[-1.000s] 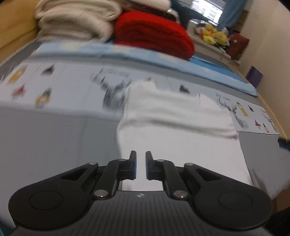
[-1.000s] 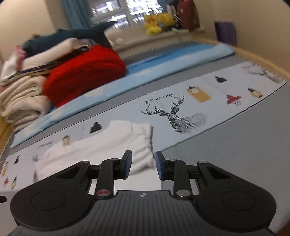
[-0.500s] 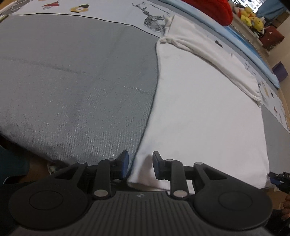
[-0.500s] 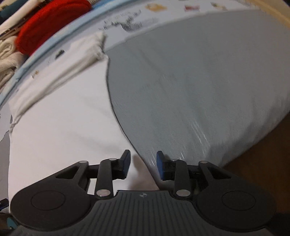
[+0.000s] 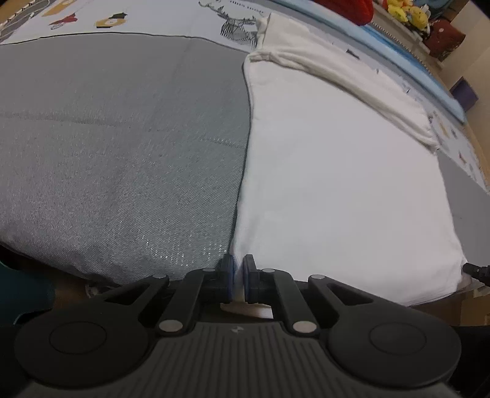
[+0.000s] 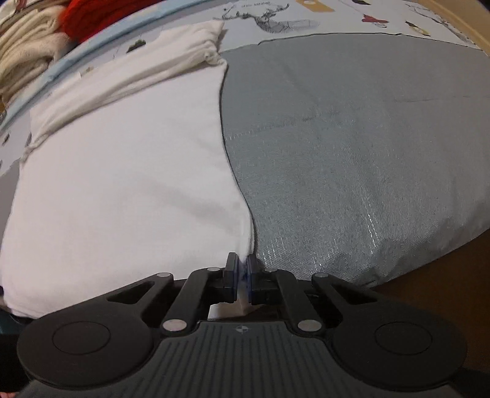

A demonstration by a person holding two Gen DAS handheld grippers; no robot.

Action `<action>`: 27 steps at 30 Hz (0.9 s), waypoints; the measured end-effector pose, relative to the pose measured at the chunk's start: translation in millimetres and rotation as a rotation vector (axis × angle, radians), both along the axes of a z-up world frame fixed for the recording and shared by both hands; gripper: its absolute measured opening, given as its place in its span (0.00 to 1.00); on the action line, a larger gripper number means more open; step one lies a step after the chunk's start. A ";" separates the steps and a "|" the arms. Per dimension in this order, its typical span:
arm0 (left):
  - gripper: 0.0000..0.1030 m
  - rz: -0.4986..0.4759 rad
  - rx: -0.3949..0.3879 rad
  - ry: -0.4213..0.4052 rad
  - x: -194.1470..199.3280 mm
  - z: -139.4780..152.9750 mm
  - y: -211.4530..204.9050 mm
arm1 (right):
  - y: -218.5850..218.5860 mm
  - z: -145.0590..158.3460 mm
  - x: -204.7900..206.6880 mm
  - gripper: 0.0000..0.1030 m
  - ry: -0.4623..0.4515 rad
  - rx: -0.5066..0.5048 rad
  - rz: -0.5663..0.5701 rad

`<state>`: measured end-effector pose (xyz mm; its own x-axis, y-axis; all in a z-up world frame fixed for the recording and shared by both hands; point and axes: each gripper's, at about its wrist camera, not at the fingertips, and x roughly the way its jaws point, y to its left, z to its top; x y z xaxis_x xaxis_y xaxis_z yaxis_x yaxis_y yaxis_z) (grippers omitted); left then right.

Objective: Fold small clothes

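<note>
Small printed lettering above the deer drawing on the bedsheet [image 6: 269, 18], too blurred to read

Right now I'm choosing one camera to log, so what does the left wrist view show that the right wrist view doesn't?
Only the left wrist view shows the yellow plush toys on the far ledge, the purple box, and the other tool's black tip at the garment's far near corner. Only the right wrist view shows the stack of cream knitwear. Both show the white garment lying flat on the grey bedcover, its far part folded over, the deer print, and tongs shut on a near corner: left tongs, right tongs.
</note>
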<state>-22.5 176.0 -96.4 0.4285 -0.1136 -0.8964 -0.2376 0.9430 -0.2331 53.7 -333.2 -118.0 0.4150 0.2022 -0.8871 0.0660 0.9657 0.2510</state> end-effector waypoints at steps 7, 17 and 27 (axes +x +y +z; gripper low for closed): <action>0.09 -0.016 -0.007 0.041 2.0 -5.6 -3.1 | -2.2 -5.9 1.2 0.09 0.042 -0.012 -0.009; 0.09 -0.024 0.020 0.034 9.2 -5.2 -6.9 | 9.7 -8.9 2.4 0.15 0.039 -0.038 0.048; 0.09 -0.040 0.028 0.032 9.6 -6.5 -7.6 | 8.3 -11.2 4.3 0.15 0.053 -0.001 0.037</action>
